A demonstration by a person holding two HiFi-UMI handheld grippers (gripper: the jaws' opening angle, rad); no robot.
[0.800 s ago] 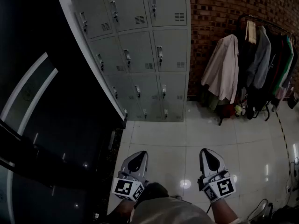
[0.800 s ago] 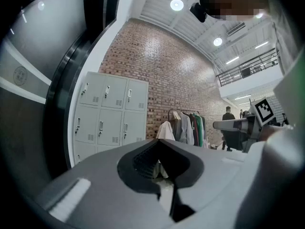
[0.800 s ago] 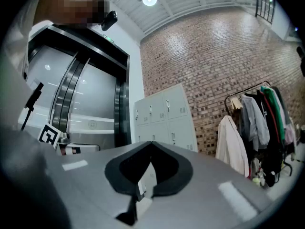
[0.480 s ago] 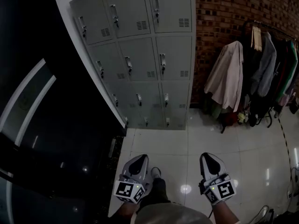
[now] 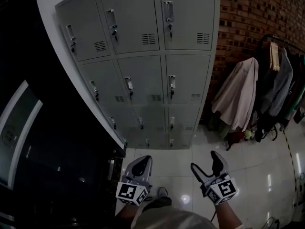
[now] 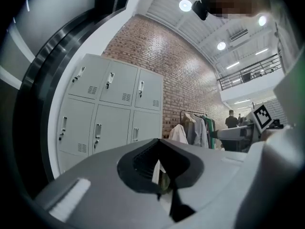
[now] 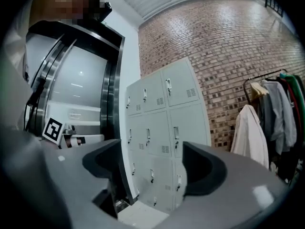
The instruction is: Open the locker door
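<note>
Lockers [image 5: 147, 66] stand well ahead of both sets of fingers, every door shut. Left gripper [image 5: 139, 160] has its jaws pressed together with nothing between them. Right gripper [image 5: 204, 160] is spread wide, also empty. Coats [image 5: 238, 99] hang off past the right fingers.

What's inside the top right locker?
Nothing of the inside shows: the top right locker door is shut. Only its handle and vent slots are visible; the door covers any contents.
</note>
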